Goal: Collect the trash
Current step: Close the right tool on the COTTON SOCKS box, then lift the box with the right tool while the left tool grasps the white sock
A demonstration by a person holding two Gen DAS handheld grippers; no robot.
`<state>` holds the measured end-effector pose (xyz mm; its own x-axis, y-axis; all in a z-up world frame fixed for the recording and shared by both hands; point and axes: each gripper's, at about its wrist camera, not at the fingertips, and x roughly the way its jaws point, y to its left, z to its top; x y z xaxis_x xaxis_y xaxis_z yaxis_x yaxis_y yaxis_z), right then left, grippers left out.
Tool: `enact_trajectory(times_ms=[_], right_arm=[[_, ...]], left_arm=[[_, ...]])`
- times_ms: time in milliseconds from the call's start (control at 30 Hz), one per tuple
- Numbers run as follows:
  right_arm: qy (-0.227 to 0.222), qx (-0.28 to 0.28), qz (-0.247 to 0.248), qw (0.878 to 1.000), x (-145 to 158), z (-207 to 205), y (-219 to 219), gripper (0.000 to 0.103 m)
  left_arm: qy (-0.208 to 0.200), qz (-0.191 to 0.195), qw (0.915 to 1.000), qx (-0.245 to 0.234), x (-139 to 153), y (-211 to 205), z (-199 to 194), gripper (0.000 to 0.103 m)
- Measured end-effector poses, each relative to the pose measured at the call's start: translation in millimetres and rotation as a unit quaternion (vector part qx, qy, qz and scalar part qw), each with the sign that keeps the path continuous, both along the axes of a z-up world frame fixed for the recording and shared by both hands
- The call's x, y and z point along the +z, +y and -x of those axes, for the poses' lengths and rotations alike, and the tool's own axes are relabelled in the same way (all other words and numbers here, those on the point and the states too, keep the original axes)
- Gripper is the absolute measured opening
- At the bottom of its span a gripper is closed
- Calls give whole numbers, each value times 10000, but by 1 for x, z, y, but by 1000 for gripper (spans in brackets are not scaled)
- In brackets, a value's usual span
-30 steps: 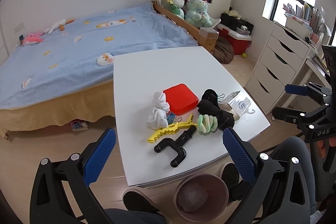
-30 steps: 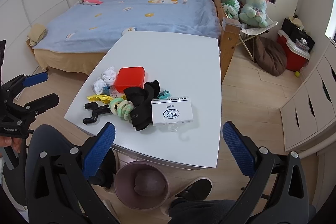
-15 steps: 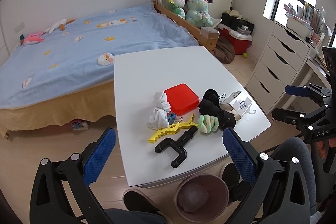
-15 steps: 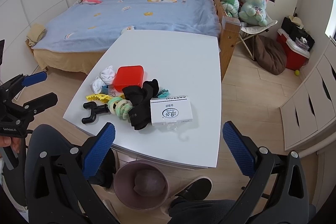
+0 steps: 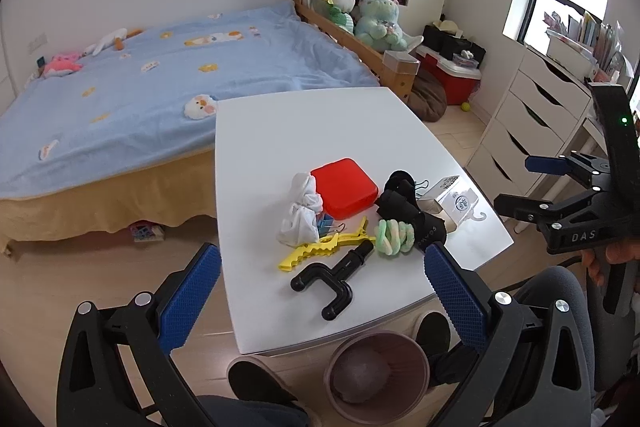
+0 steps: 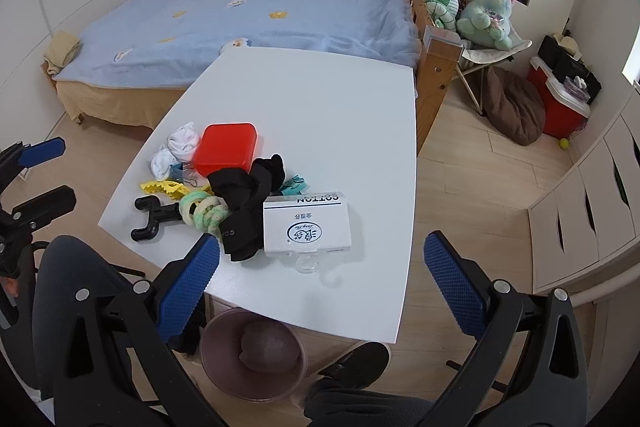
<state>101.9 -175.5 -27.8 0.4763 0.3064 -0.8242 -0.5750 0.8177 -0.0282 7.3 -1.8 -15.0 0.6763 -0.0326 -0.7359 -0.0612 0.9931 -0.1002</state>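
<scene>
Left wrist view: your left claw (image 5: 320,291) hangs spread wide and empty above the near edge of the white surface (image 5: 320,131), its blue pads framing the black T-shaped handle (image 5: 334,277) below. Your right claw (image 6: 322,277), equally spread and holding nothing, hovers over the near edge by the white card packet (image 6: 306,225), probably because both are poised to choose a first pick. Beyond the pads the clutter sits bunched toward your side: a yellow clip (image 5: 320,247), a green coiled hair tie (image 5: 394,237), black socks (image 6: 246,203), white socks (image 5: 302,211) and a red box (image 5: 344,187), several touching or overlapping. The pink trash bin (image 6: 252,355) stands on the floor just under the near edge, between your shoes, seemingly placed for short drops. It already holds a crumpled lump. Which pieces count as trash is a judgement; the packet looks likeliest.
</scene>
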Motion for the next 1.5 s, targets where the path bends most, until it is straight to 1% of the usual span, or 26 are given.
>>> enact_trajectory(times_ms=[167, 333, 467, 700, 867, 933, 967, 1000, 1033, 1067, 1100, 1167, 1333, 1500], right_arm=[[188, 120, 146, 9996, -12, -20, 12, 100], [532, 224, 265, 9980, -31, -38, 24, 100], [689, 271, 482, 9961, -45, -47, 29, 100], [905, 297, 471, 9943, -56, -57, 31, 100], [984, 343, 389, 9938, -58, -61, 32, 100], [998, 357, 360, 9937, -58, -62, 32, 96], [1015, 359, 366, 9935, -58, -62, 32, 88], [1009, 357, 380, 9935, -59, -62, 33, 83], [1003, 359, 384, 9936, -59, -62, 33, 82], [997, 355, 375, 9937, -59, -62, 33, 78], [987, 347, 375, 9938, -58, -61, 33, 72], [942, 328, 383, 9943, -57, -60, 32, 65], [786, 298, 297, 9960, -49, -55, 29, 65], [492, 136, 281, 9983, -37, -50, 22, 65]], left_arm=[[19, 31, 10000, -5, -1, 1, 1, 98], [45, -5, 10000, -13, -1, 0, 2, 98], [46, 3, 10000, 25, -1, 2, 1, 98], [77, 16, 10000, 60, -4, 7, 1, 98], [86, 31, 9999, 72, -4, 9, 1, 98], [84, 37, 9999, 71, -4, 9, 1, 98], [82, 37, 9999, 70, -4, 9, 1, 98], [81, 36, 9999, 68, -5, 10, 1, 98], [89, 36, 9999, 70, -4, 9, 1, 98], [93, 39, 9999, 67, -5, 10, 1, 98], [92, 37, 9999, 67, -4, 10, 1, 98], [88, 39, 9999, 66, -4, 9, 0, 98], [76, 40, 9999, 70, -5, 8, -1, 98], [57, 31, 10000, 40, -4, 8, -4, 98]])
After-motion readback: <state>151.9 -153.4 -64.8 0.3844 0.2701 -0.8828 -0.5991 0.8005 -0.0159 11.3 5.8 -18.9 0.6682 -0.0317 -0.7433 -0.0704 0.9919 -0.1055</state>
